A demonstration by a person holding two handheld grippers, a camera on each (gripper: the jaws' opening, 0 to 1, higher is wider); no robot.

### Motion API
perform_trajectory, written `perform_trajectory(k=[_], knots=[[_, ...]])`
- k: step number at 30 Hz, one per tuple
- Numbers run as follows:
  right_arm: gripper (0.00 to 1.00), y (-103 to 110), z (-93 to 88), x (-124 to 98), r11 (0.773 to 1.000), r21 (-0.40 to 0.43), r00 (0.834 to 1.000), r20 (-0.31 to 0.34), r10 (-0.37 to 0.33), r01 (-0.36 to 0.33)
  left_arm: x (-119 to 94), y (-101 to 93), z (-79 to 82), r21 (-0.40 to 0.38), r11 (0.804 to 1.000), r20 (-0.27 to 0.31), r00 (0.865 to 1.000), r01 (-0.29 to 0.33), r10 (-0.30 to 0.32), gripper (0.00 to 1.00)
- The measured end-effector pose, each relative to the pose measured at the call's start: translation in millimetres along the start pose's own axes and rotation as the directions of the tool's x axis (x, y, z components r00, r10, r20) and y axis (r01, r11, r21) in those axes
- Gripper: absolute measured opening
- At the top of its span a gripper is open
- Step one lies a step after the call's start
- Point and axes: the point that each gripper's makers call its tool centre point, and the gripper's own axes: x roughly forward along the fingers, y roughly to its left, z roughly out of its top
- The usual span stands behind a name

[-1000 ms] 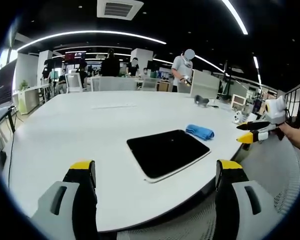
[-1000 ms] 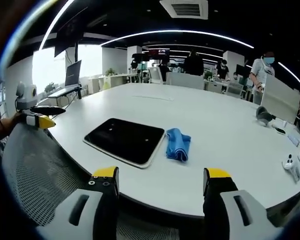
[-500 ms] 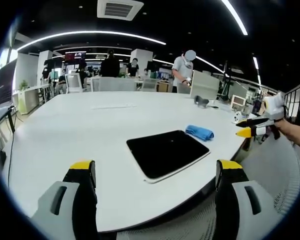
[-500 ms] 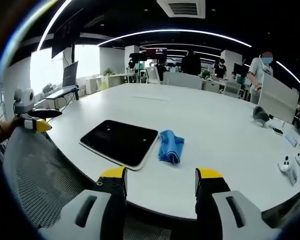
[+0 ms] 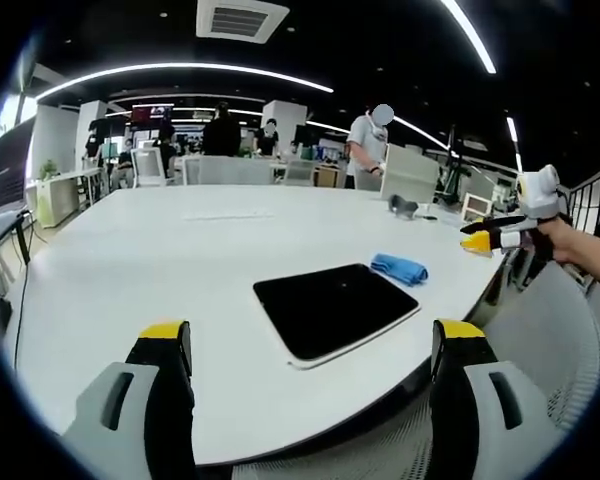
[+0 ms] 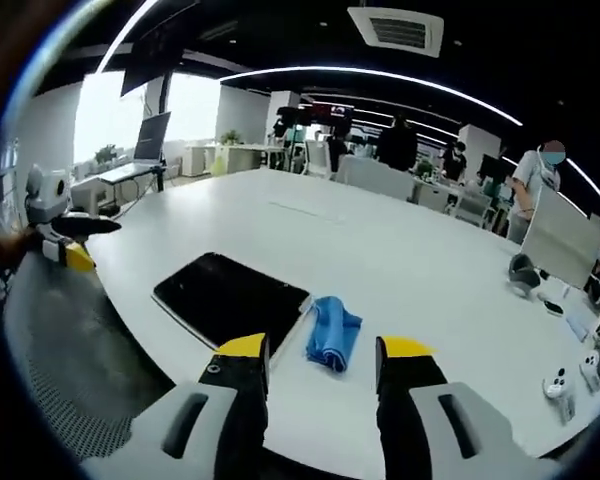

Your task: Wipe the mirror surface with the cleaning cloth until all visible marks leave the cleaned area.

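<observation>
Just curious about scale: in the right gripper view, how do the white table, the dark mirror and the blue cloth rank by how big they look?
Largest to smallest:
1. white table
2. dark mirror
3. blue cloth

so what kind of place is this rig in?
Most likely an open-plan office. A big white meeting table holds the mirror and blue cloth. Behind it are rows of desks with chairs and people, with a ceiling air vent and strip lights overhead.
</observation>
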Motion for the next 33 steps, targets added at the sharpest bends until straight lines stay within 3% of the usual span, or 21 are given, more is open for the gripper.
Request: perform_trajectory(k=[4,12,19,23,33], knots=[[0.31,-2.9,6.0,3.8,1.000,0.010,1.000,0.002,0.005,-0.005,-1.0,2.5,2.5,-0.011,1.000,0.021,1.000,-0.014,0.014,0.99],[0.24,-5.9,-6.2,23.6,1.000,0.024,0.996,-0.087,0.004,-0.001,-0.3,1.5,2.0,-0.009,1.000,0.016,1.000,-0.010,0.011,0.99],[0.28,-7.1,-11.0,46.6,0.998,0.063,0.993,-0.116,0.031,-0.024,0.2,0.1,1.6,-0.007,1.000,0.012,1.000,-0.002,0.002,0.99],[0.29,-13.2,-14.5,60.2,1.000,0.015,0.988,-0.154,0.017,-0.015,0.3,0.0,1.7,-0.006,1.000,0.013,1.000,0.000,0.000,0.99],[0.29,-19.5,-32.2,90.5,0.999,0.001,0.974,-0.224,0.034,-0.035,1.1,-0.5,0.7,-0.007,1.000,0.005,1.000,0.006,-0.006,0.99]])
